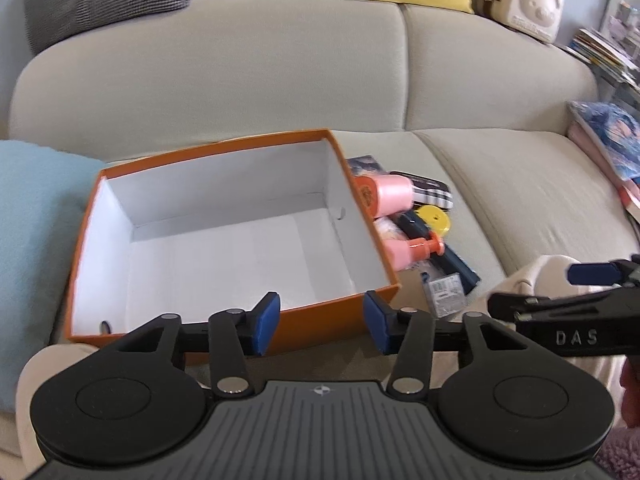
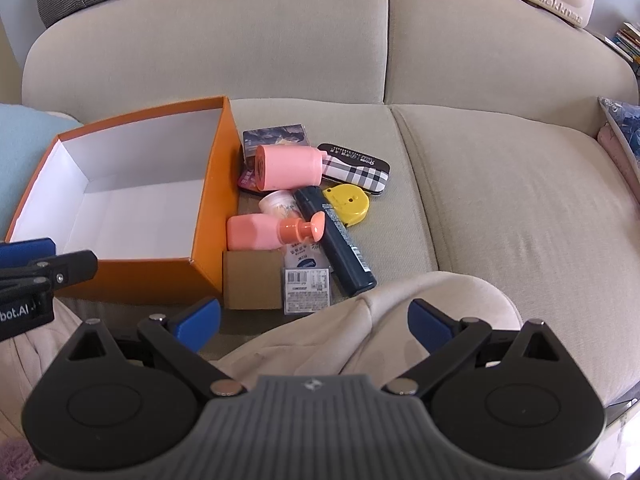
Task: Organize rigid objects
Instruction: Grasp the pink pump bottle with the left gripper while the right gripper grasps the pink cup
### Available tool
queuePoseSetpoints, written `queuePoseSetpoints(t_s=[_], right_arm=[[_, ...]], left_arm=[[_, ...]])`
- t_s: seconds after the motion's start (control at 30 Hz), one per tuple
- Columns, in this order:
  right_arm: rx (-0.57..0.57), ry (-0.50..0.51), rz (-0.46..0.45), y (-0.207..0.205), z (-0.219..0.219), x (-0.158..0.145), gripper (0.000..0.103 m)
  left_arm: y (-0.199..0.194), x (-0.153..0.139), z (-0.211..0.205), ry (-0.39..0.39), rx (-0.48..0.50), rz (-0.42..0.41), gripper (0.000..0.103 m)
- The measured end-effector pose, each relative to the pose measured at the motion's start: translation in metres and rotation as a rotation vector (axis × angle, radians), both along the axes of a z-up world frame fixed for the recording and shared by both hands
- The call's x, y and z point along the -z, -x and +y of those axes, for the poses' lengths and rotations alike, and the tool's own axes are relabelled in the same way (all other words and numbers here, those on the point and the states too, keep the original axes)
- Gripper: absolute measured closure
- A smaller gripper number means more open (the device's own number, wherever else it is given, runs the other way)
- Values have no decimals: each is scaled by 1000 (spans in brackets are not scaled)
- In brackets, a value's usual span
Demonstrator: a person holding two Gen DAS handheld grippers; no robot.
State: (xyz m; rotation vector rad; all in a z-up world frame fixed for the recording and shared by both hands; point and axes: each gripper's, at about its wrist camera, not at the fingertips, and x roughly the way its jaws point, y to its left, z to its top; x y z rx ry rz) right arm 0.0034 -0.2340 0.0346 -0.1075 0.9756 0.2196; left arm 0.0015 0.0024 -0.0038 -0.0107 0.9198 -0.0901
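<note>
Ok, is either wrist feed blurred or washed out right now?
Left wrist: motion blur smears the pink bottle and box edge; the sofa back bows from fisheye. Right wrist: sharp, labels on the dark can almost legible; soft even daylight, no glare, only faint shadow inside the box.

Left hand-held gripper [image 1: 320,324] tilts downward, jaws partly apart, gripping nothing; right hand-held gripper [image 2: 316,326] gapes wider (also unladen).
</note>
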Motion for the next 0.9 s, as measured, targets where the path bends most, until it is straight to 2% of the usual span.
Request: queuePoseSetpoints(t_s=[0.1,0.2,0.3,0.4,0.43,0.6,0.67,0.8,0.9], right_arm=[[11,-35,-12,-2,-6,0,8],[11,-66,-4,-8,-14,2,16],[1,-88,25,-16,-20,7,33],[1,-94,50,-24,-24,14,39],[0,-98,55,-28,-26,16,47],[-2,-116,55,-52,-29,26,67],[-6,-112,53,-60,-30,30,72],[-7,-124,73,-76,-33,43,73],[3,-141,92,-86,-35,51,73]], left_arm=[[-5,3,-4,24,50,13,53],[-11,4,-11,19,107,12,55],[-17,4,-24,11,196,7,59],[-28,6,-39,13,303,25,59],[-34,7,-46,2,333,28,59],[-63,17,-81,-112,451,5,59],[-75,26,-95,-159,527,11,59],[-91,47,-119,-262,643,49,59],[-103,63,-128,-314,671,100,59]])
